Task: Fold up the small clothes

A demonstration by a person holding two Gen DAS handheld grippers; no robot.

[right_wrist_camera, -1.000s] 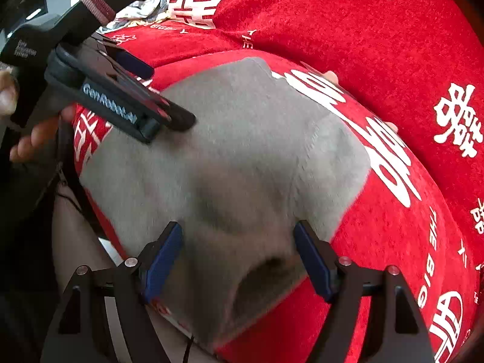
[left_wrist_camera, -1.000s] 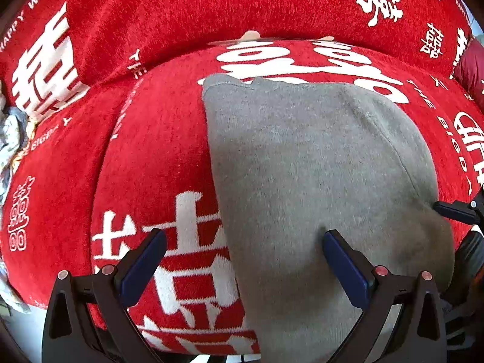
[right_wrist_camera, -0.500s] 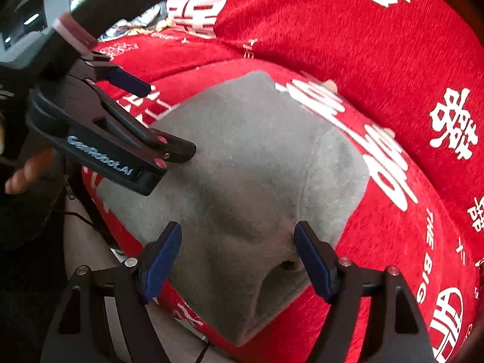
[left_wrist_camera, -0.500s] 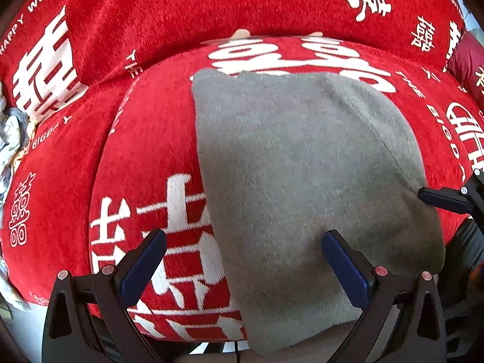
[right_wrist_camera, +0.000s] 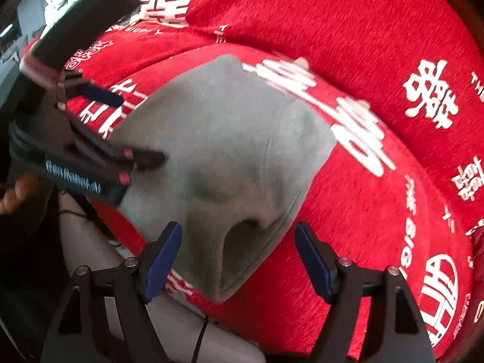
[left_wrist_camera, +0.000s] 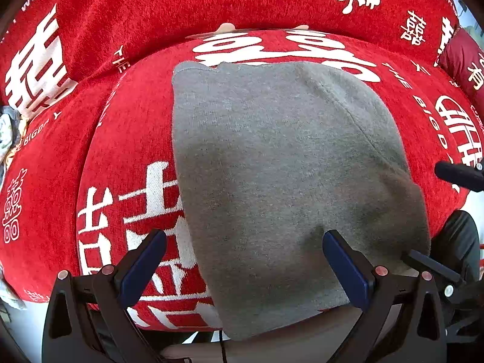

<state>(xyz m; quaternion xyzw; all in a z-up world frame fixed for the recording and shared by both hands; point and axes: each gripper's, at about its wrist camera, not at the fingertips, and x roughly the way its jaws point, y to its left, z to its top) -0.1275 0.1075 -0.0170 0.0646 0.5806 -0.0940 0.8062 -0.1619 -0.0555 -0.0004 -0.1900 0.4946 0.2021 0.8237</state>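
Grey knit garment point(left_wrist_camera: 284, 187) lies folded flat on red cushion point(left_wrist_camera: 127, 139) with white lettering. Left gripper point(left_wrist_camera: 245, 266) jaws apart, empty, right finger over the garment's near part, left finger over bare cushion. Right gripper point(right_wrist_camera: 239, 260) jaws apart, empty, garment's near corner fold just ahead between its fingers.

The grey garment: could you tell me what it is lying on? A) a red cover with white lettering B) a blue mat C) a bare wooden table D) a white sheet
A: the grey garment lies flat on a red cover with white lettering, seen in both wrist views.
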